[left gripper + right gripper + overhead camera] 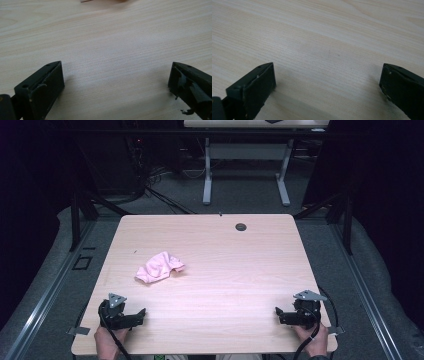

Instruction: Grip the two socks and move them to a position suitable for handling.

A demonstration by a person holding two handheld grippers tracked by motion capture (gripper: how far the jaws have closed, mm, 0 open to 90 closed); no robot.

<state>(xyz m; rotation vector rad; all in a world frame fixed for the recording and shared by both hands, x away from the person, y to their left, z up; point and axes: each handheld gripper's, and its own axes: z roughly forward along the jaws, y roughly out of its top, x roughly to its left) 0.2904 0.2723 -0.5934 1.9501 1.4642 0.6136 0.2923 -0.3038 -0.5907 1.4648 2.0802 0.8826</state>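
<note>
While both pairs of fingers stand spread wide with nothing between them, only bare pale wood grain lies in the gap in the left gripper view and the right gripper view. The left gripper (131, 316) rests low at the near left corner of the worktop (240, 265), held by a hand (107, 340) coming in over the near edge. The right gripper (283, 314) sits at the near right corner, held by the other hand (314, 340), its fingers turned inward toward the left one. The two are well apart. A crumpled pink cloth (160, 267) lies on the worktop, left of its middle, beyond the left gripper and apart from it, much farther from the right gripper. A small dark round grommet (241, 226) sits in the worktop near the far edge, beyond the cloth and to its right.
</note>
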